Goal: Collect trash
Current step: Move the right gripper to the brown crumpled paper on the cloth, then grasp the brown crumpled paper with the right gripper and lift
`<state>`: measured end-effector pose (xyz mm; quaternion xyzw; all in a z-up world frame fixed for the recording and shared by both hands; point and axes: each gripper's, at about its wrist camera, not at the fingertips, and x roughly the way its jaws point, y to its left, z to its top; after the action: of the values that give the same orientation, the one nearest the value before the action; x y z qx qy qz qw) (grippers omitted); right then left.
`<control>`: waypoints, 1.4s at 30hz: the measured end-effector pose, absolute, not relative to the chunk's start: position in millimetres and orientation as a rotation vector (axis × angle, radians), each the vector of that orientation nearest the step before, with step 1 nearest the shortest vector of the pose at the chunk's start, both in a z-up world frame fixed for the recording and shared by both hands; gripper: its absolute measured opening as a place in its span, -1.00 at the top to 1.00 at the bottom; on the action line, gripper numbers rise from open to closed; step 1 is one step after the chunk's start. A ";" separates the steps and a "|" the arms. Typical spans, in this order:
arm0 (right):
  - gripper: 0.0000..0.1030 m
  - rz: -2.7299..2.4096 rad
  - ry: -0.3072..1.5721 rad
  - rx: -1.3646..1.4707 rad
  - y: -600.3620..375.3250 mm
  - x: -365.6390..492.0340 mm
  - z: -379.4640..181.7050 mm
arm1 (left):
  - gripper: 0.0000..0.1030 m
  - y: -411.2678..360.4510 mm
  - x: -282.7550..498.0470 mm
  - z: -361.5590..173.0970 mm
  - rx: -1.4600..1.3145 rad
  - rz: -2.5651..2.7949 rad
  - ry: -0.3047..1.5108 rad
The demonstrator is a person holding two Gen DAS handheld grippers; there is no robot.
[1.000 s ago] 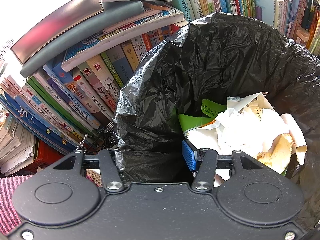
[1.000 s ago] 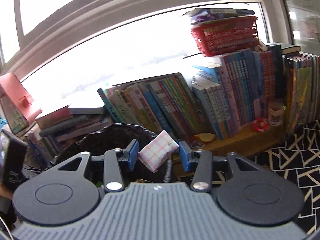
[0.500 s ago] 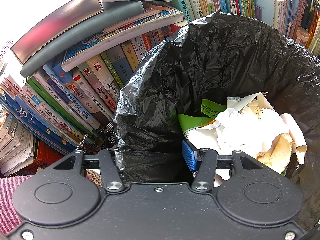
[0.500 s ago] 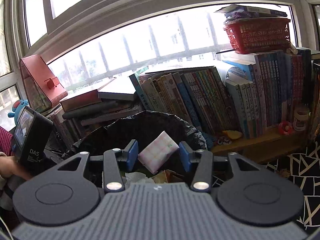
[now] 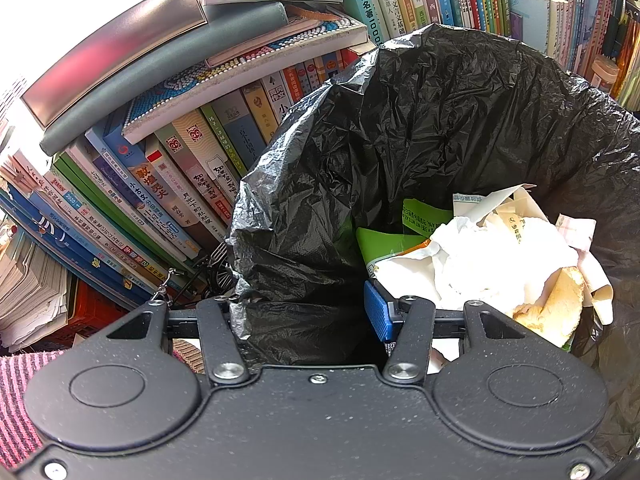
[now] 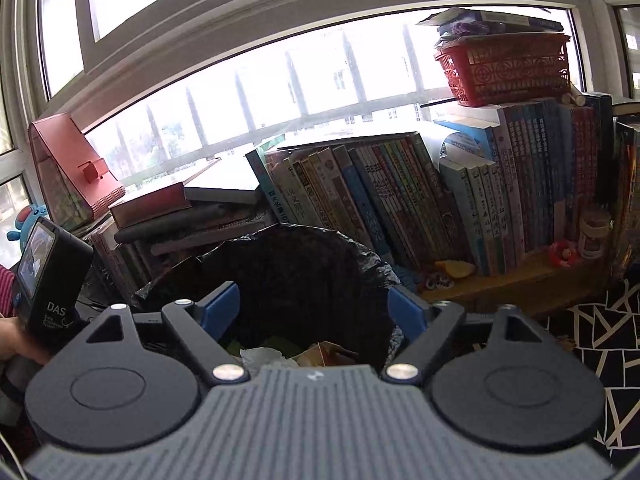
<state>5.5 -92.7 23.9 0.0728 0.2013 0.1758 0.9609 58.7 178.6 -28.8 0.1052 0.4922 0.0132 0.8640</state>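
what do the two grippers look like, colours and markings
Both grippers have matte black linkage arms with silver pivot screws, round black discs and blue fingertip pads. The left gripper has a speckled black body; the right gripper has a ribbed grey one.

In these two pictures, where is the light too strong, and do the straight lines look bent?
Left wrist view: the upper left corner is washed out to white, and the book spines fan out in curves. Right wrist view: the window is overexposed, its frame bows into an arch, and the inside of the black bag is almost too dark to read against that backlight.
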 end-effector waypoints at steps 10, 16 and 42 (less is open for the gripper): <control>-0.92 0.205 0.339 0.175 -123.4 11.1 35.0 | 0.01 177.6 59.7 -28.7 0.218 0.028 1.032; -0.94 0.006 0.320 0.223 -167.0 27.6 37.2 | 0.01 176.6 59.9 -28.6 0.216 0.027 1.033; -0.95 -0.380 0.636 0.221 -254.8 151.5 -112.6 | 0.01 174.1 63.1 -30.7 0.236 0.048 1.048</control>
<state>151.5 -254.8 -112.6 0.1078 0.3103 -0.1852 0.9262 63.1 174.1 -30.7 0.1126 0.4992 0.0228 0.8589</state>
